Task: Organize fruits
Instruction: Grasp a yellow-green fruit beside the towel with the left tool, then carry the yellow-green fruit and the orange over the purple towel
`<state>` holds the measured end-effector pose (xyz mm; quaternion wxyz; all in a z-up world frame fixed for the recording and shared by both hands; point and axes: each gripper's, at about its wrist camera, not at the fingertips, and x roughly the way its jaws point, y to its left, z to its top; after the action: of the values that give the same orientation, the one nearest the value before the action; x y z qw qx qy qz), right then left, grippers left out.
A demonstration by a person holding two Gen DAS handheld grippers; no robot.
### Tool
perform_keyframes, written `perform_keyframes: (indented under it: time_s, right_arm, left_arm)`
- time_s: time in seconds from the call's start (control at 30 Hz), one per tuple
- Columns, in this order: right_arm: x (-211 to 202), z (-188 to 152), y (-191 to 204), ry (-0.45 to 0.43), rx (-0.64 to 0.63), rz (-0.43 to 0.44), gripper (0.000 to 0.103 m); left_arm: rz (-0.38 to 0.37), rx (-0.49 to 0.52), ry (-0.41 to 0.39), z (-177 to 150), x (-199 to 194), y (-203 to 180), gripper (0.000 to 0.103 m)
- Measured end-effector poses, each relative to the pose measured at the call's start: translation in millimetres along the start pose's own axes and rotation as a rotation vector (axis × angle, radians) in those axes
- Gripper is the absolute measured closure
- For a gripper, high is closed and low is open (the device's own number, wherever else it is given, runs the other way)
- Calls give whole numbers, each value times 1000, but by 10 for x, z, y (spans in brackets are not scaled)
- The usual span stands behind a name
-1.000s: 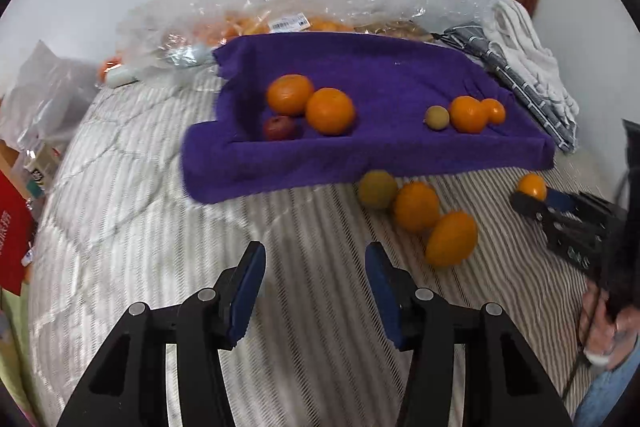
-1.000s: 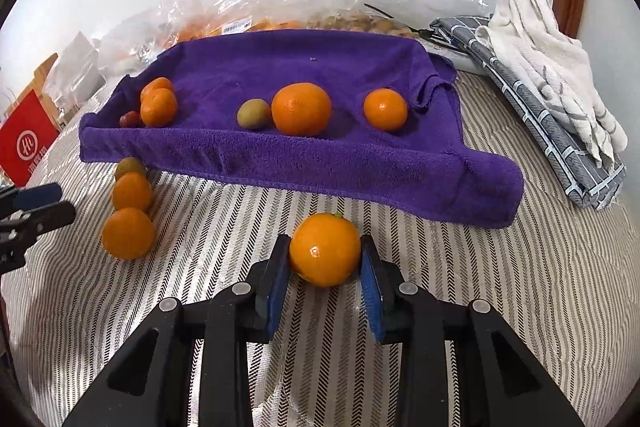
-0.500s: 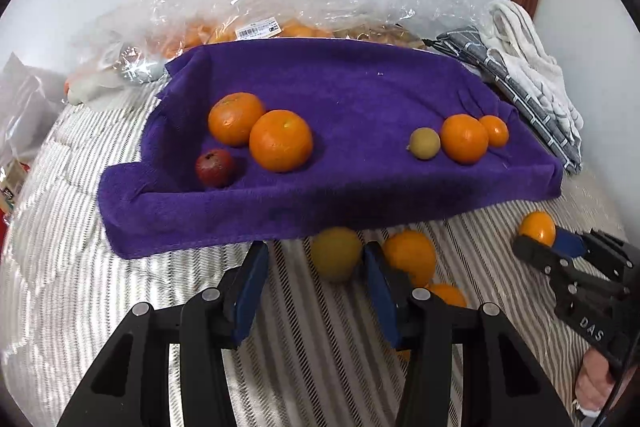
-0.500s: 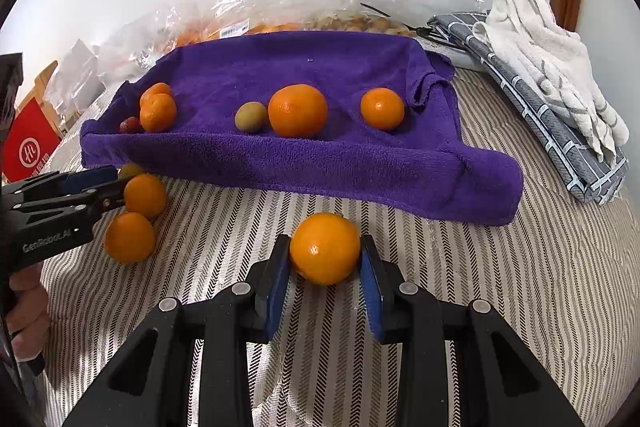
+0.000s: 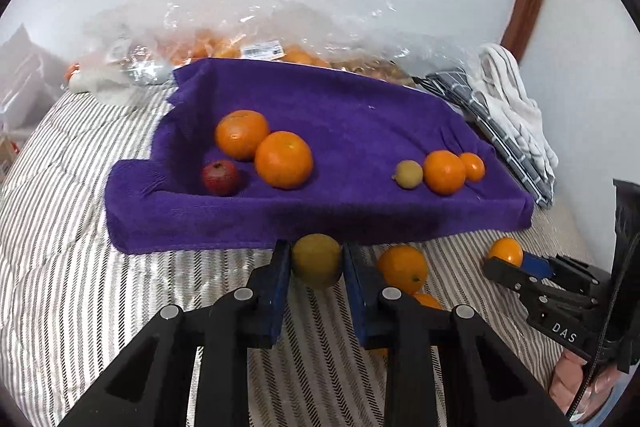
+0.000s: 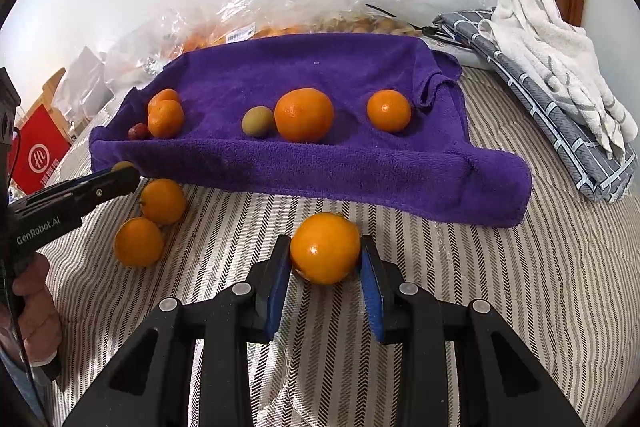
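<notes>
A purple towel [image 5: 360, 115] on the striped bed holds several oranges [image 5: 283, 159], a small red fruit [image 5: 220, 177] and a small yellow-green fruit [image 5: 409, 175]. At the towel's front edge my left gripper [image 5: 316, 255] is closing, and its pads press on a larger yellow-green fruit [image 5: 317, 261]. Two loose oranges [image 6: 162, 201] lie just right of it on the bed. My right gripper [image 6: 325, 251] is shut on an orange [image 6: 325, 247] that rests on the bed before the towel [image 6: 320, 163]. That gripper's tip [image 5: 508, 263] also shows in the left wrist view.
A clear plastic bag [image 5: 280, 35] with more oranges lies behind the towel against the white wall. Folded grey and white cloths [image 6: 552, 75] are stacked at the right. A red box [image 6: 40, 159] stands off the bed's left side. A hand [image 6: 36, 307] holds the left gripper.
My left gripper moved up to the towel's front edge and closed around the yellow-green fruit. The right gripper stayed put, still gripping its orange.
</notes>
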<state>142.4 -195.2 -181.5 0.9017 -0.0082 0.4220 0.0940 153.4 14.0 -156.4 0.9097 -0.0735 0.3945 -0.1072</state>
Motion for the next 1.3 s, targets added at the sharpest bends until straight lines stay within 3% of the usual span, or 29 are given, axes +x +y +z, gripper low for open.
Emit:
perform_keyframes:
  time_s: [0.4, 0.73, 1.3]
  right_arm:
    - [-87, 7, -51, -59, 36, 70, 70]
    - [-131, 24, -86, -71, 68, 53, 70]
    - [-578, 321, -137, -151, 103, 52, 69]
  left_arm:
    - [33, -38, -118, 75, -216, 143, 78]
    - [47, -69, -182, 108, -336, 219, 78]
    - [65, -157, -224, 126, -414, 425, 78]
